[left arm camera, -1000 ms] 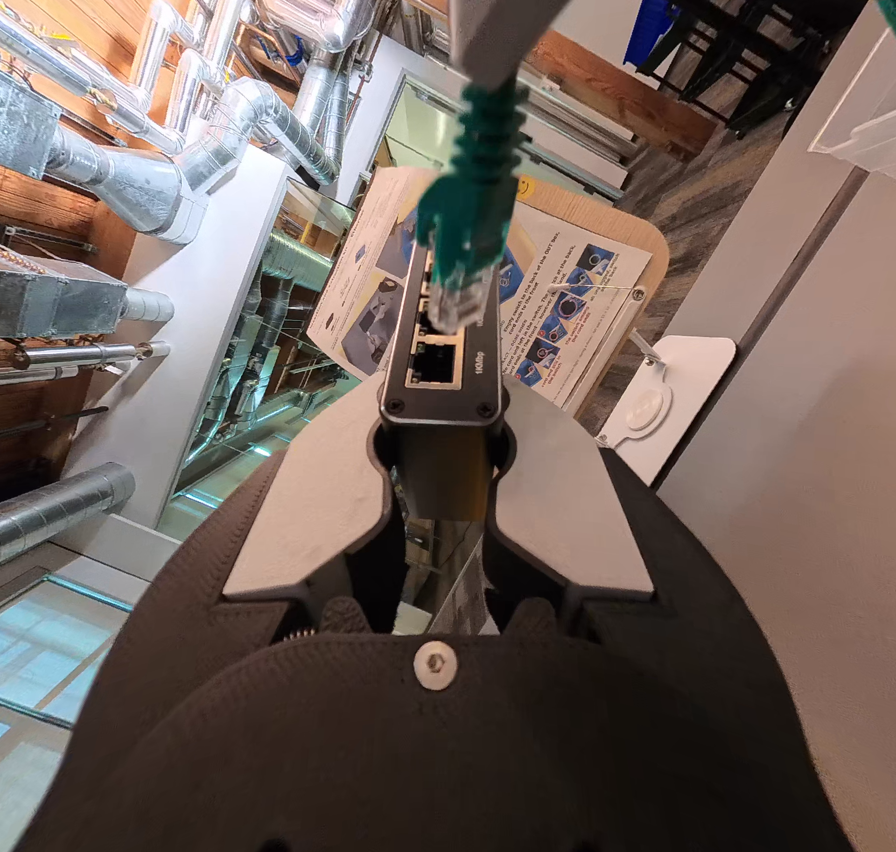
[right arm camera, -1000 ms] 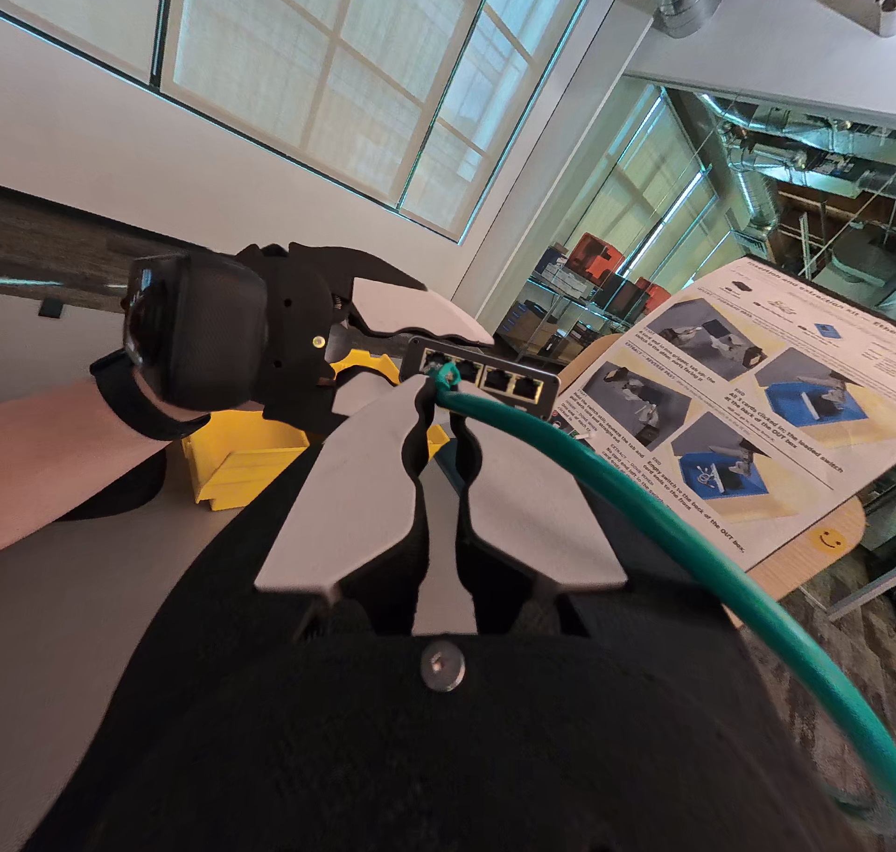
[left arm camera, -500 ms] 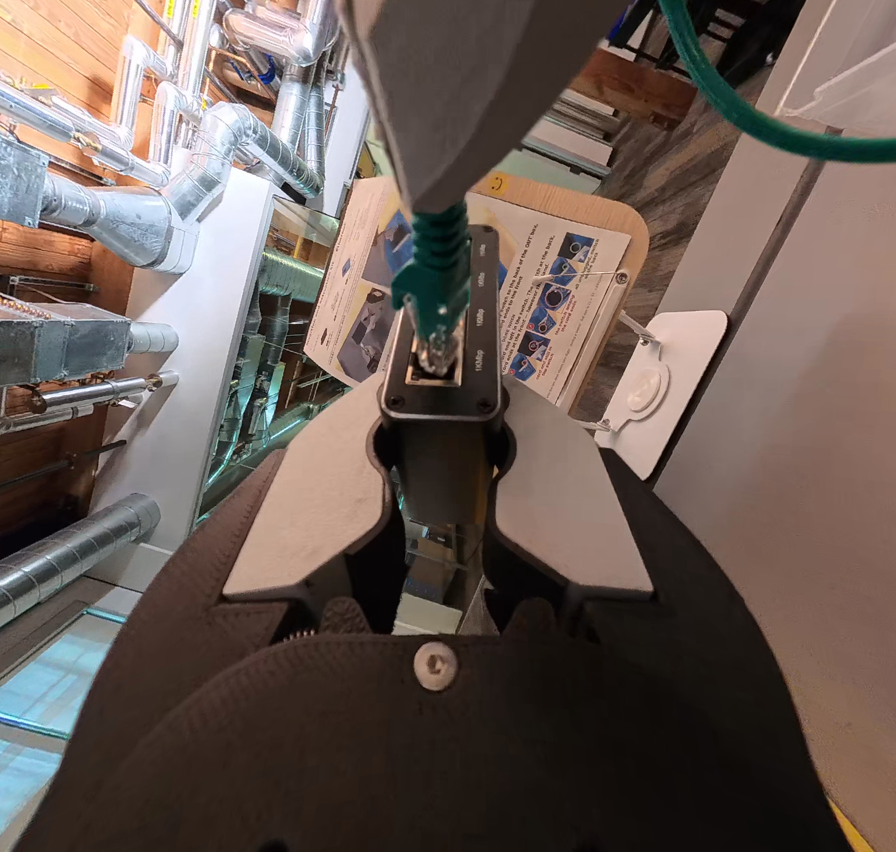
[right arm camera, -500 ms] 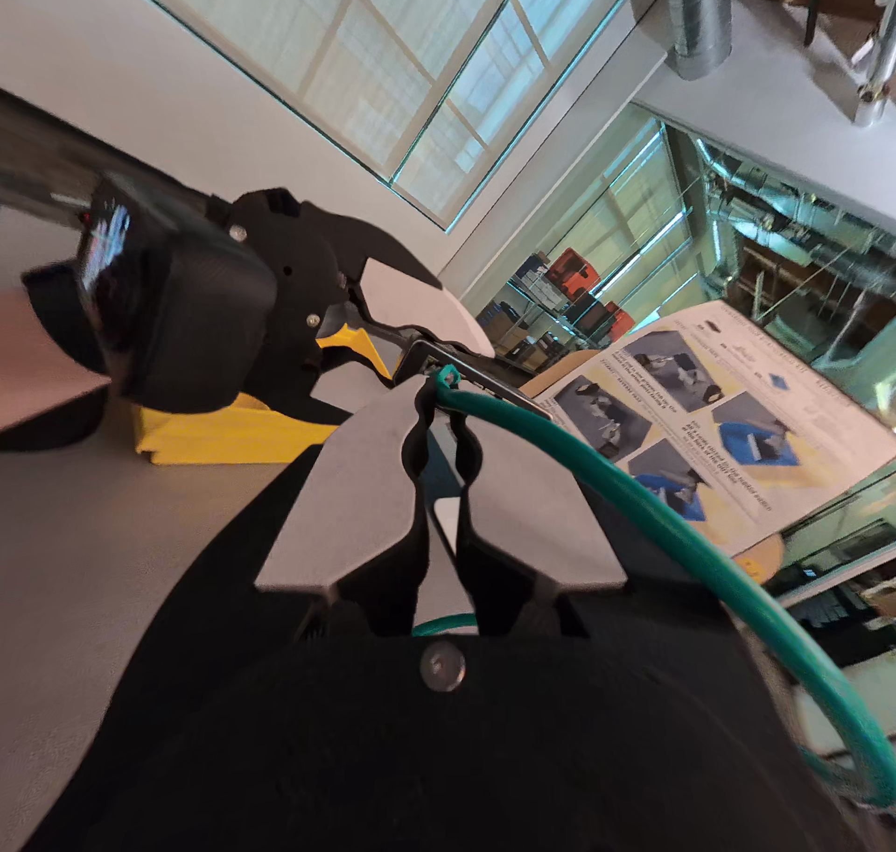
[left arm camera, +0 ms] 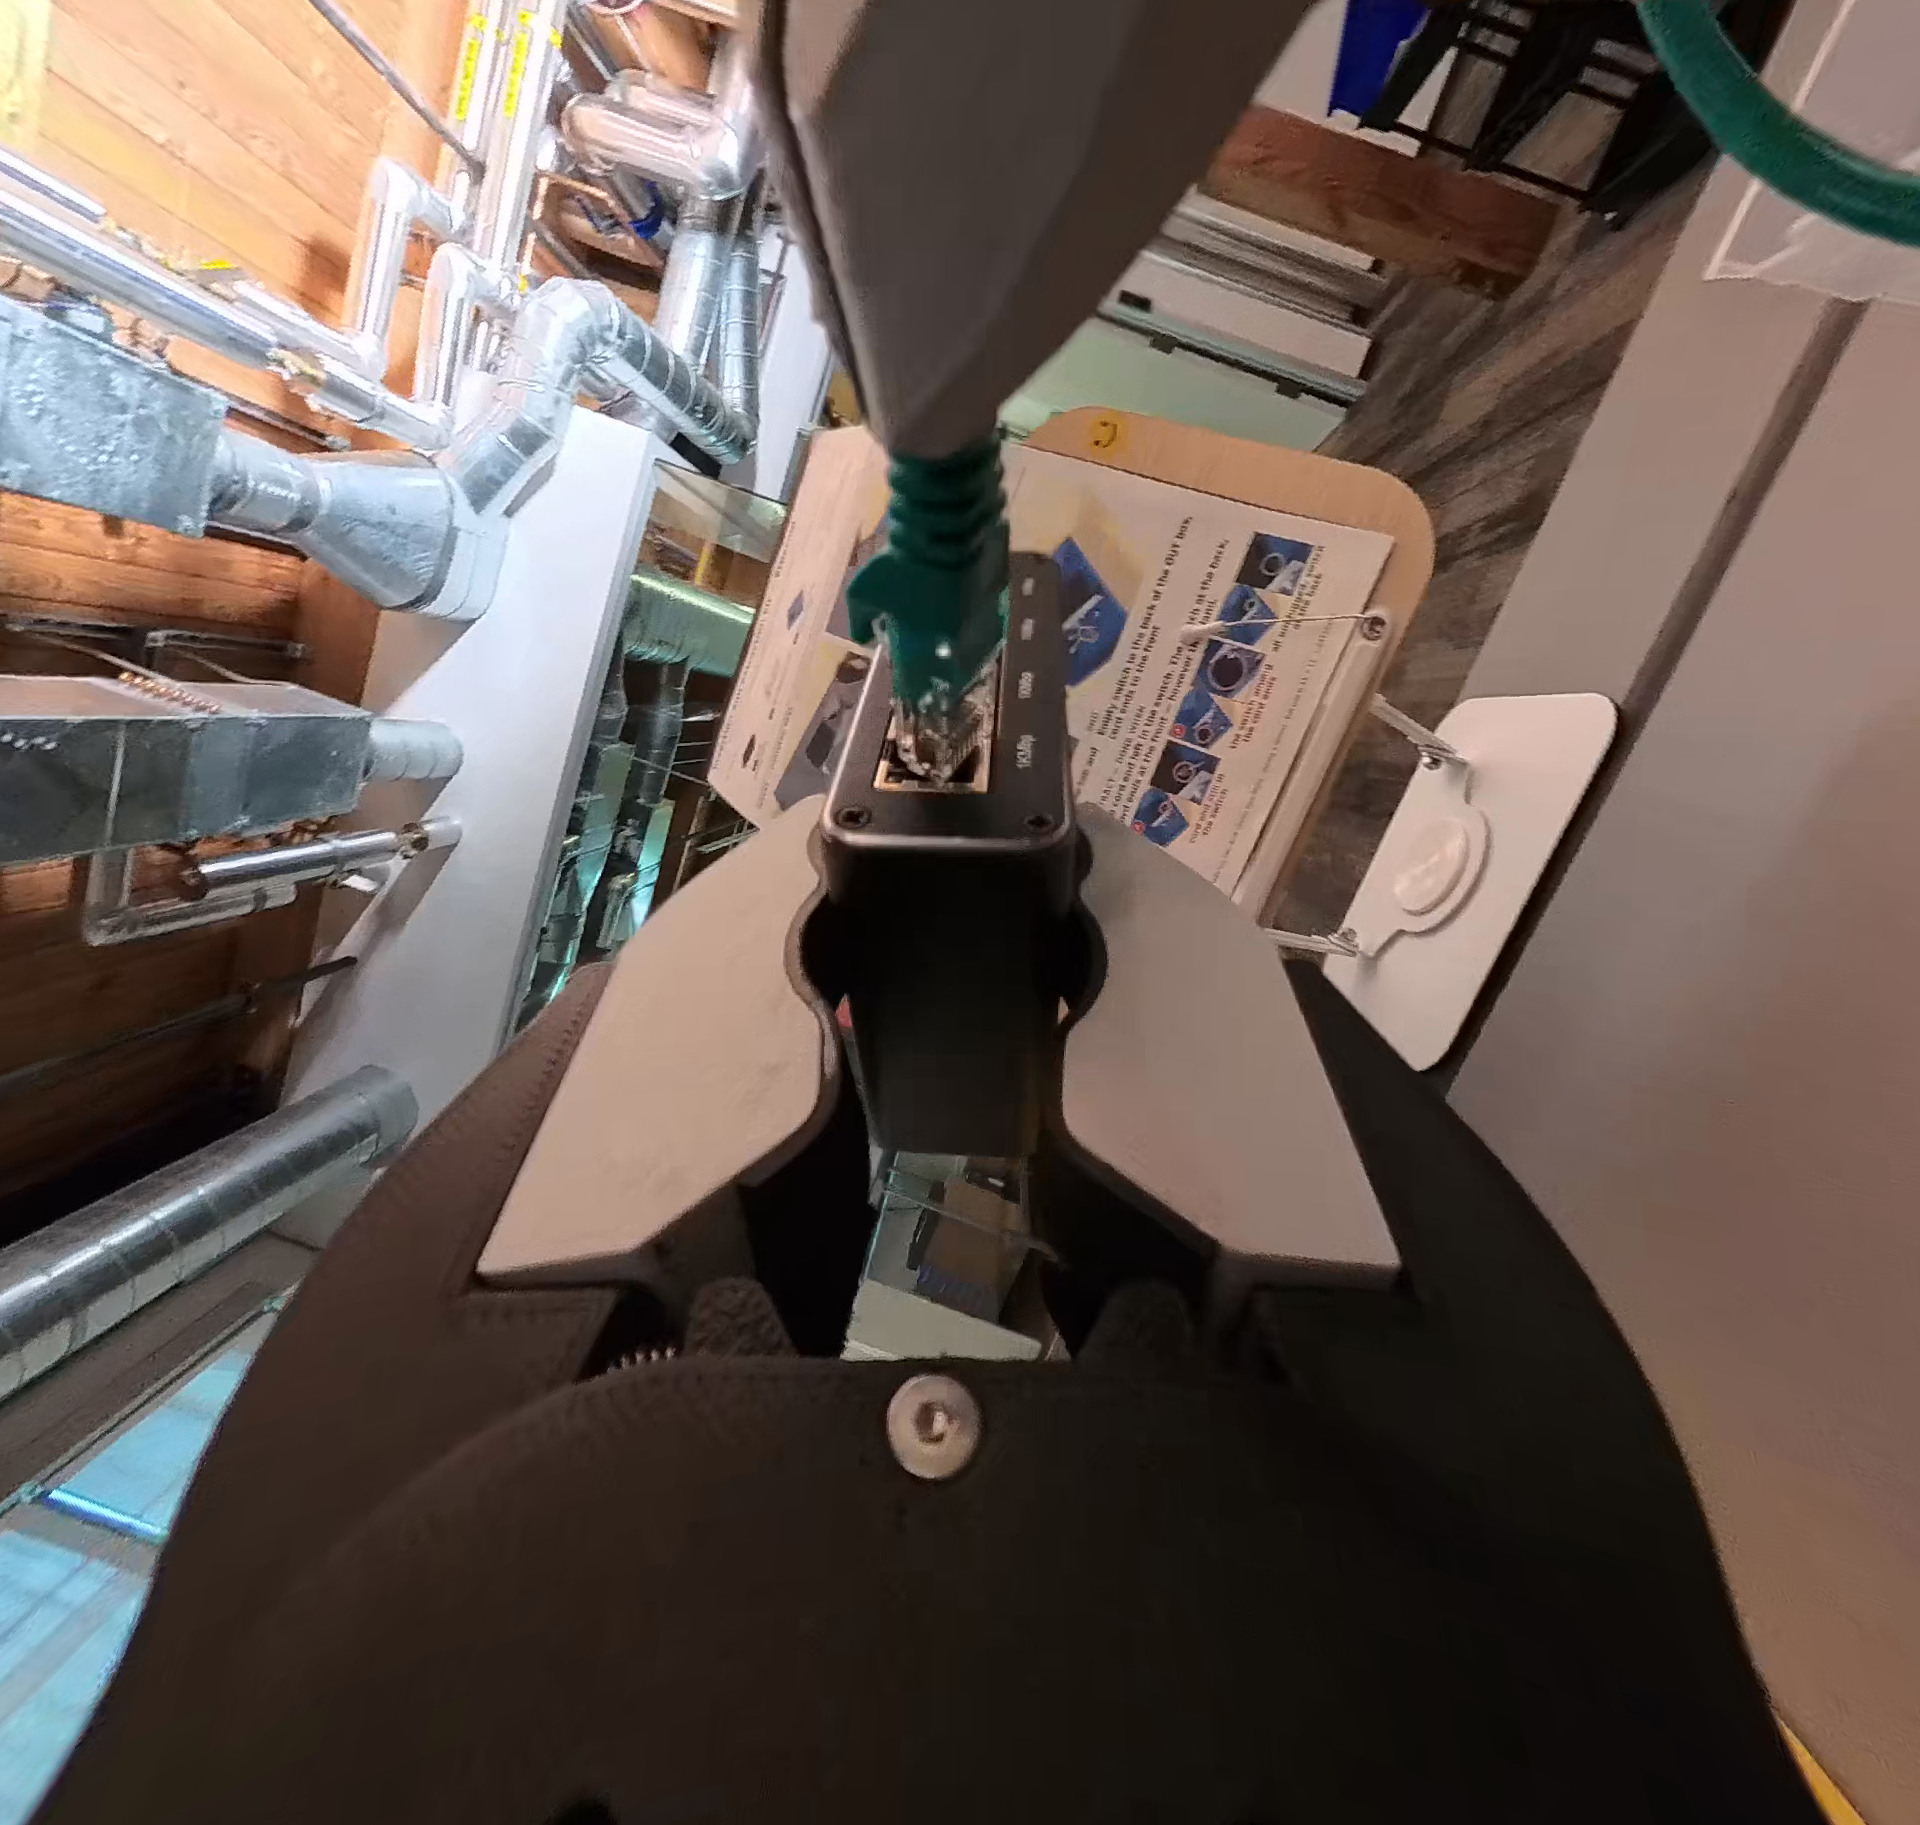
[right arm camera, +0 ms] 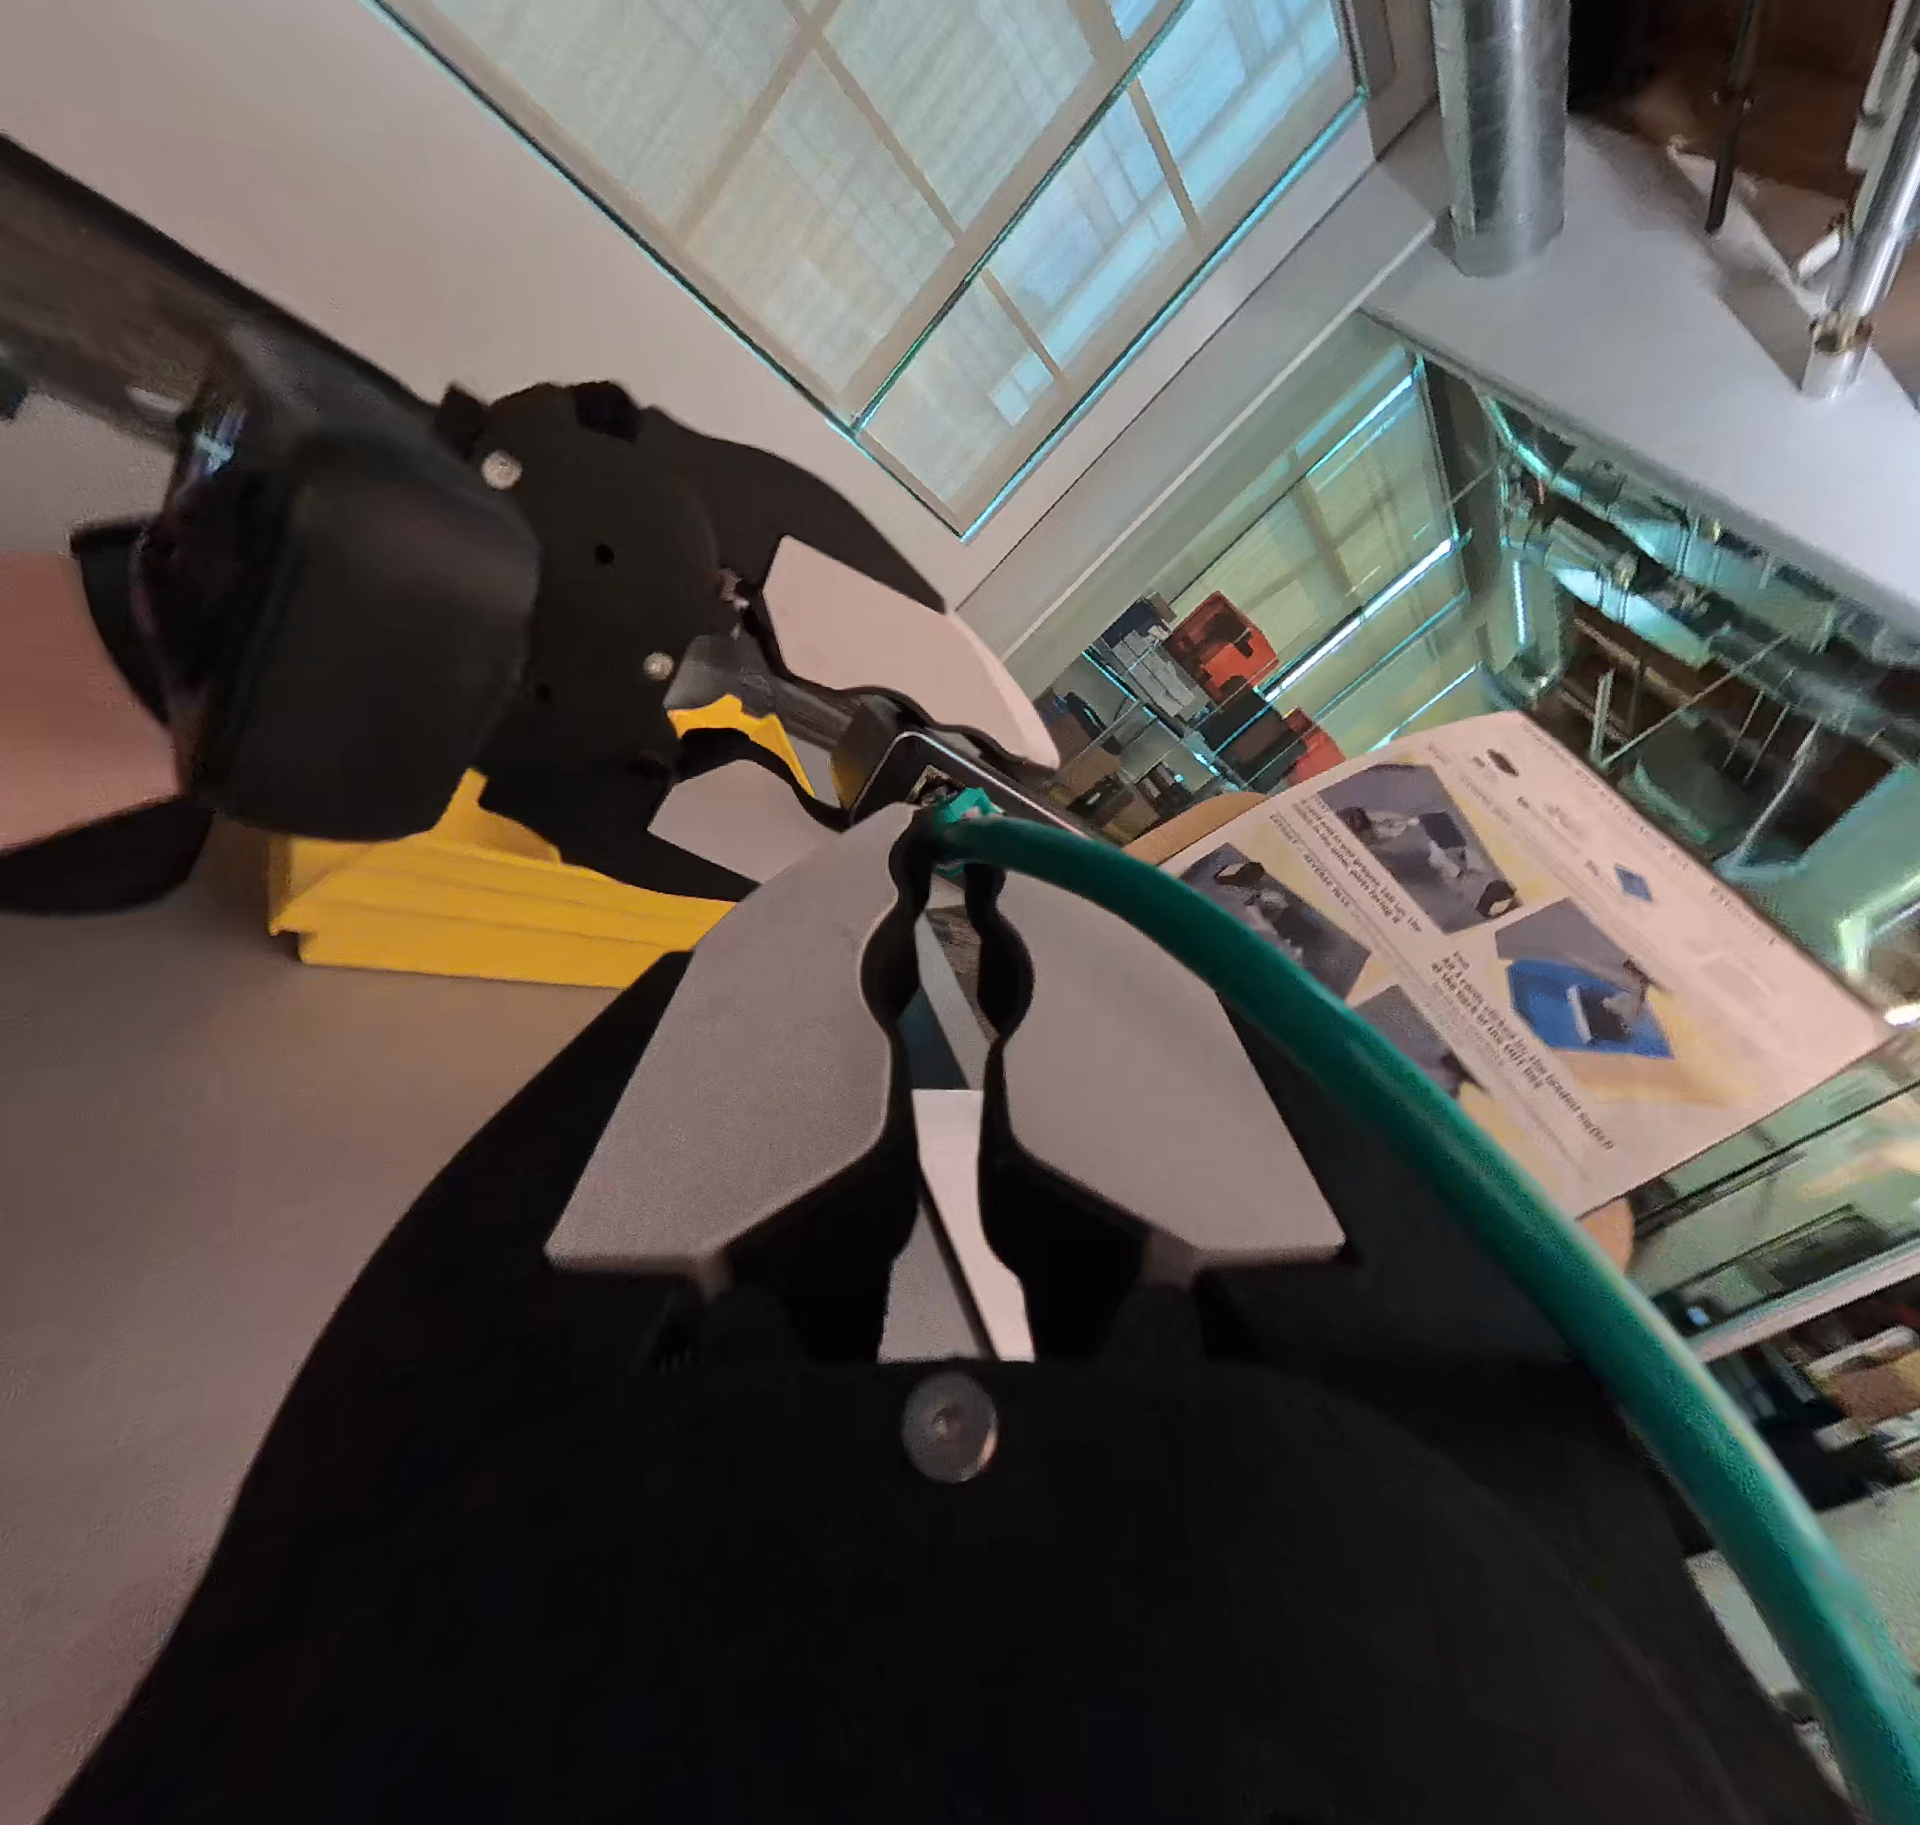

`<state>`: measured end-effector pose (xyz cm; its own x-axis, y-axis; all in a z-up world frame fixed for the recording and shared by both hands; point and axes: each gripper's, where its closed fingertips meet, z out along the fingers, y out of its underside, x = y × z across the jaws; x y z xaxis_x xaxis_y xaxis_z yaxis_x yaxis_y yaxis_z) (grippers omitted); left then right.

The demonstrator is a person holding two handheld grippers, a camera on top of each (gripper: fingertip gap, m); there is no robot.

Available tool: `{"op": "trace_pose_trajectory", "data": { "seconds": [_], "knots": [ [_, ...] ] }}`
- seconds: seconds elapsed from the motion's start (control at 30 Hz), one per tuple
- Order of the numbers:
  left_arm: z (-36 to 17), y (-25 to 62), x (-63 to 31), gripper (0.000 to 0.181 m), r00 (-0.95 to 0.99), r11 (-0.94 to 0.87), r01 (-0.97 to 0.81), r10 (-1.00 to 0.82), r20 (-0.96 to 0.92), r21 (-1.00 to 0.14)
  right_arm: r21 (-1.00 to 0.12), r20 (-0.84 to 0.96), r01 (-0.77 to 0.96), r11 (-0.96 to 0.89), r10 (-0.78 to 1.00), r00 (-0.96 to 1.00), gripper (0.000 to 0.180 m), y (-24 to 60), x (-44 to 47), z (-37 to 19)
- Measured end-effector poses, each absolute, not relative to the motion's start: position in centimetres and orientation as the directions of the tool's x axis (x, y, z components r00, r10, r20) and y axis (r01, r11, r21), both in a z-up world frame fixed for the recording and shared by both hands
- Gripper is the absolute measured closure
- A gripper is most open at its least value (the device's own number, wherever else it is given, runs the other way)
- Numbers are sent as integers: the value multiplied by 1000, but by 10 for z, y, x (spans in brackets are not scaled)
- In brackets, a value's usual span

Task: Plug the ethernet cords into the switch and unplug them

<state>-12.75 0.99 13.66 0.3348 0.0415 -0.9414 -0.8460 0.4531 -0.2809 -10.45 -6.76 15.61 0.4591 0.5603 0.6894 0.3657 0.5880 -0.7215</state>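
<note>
My left gripper point(left arm camera: 951, 892) is shut on a black switch point(left arm camera: 948, 996) and holds it end-on, ports facing up. A green ethernet plug point(left arm camera: 935, 612) stands with its clear tip in the nearest port. The grey fingers point(left arm camera: 987, 165) of my right gripper come in from above and hold it. In the right wrist view my right gripper point(right arm camera: 948, 845) is shut on the green cord point(right arm camera: 1351, 1048) just behind the plug, against the switch point(right arm camera: 914, 767). The cord loops back to the right. The left gripper point(right arm camera: 623, 632) and a person's arm come in from the left.
A picture sheet on a wooden board point(left arm camera: 1226, 653) stands beyond the switch on a white stand plate point(left arm camera: 1455, 871); the sheet also shows in the right wrist view point(right arm camera: 1507, 944). A yellow bin point(right arm camera: 468, 902) sits on the grey table point(right arm camera: 208, 1152). A clear plastic box point(left arm camera: 1849, 196) is at the upper right. My hands' fingertips stand some 8 centimeters from each other.
My right gripper has brought the green plug from above the switch's ports down into the nearest port. My left gripper has kept hold of the switch.
</note>
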Motion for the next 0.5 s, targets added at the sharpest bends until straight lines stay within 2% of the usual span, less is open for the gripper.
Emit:
{"op": "trace_pose_trajectory", "data": {
  "seconds": [0.03, 0.13, 0.23, 0.4, 0.5],
  "knots": [
    [139, 9, -128, 145, 346, 451, -845, 52, -937, -287, -749, 658, 342, 568, 580, 480, 174, -67, -104, 159],
    [141, 9, -127, 145, 370, 448, -840, 57, -927, -307, -791, 607, 306, 529, 619, 498, 174, -67, -103, 161],
    [135, 7, -121, 145, 355, 481, -822, 12, -935, -305, -703, 706, 368, 609, 537, 461, 174, -69, -101, 158],
    [115, -5, -108, 145, 237, 586, -771, -100, -966, -250, -510, 860, 443, 737, 438, 262, 174, -86, -101, 139],
    [113, -16, -101, 145, 223, 632, -728, -147, -964, -264, -513, 858, 390, 765, 460, 228, 174, -96, -97, 138]
  ]
}}
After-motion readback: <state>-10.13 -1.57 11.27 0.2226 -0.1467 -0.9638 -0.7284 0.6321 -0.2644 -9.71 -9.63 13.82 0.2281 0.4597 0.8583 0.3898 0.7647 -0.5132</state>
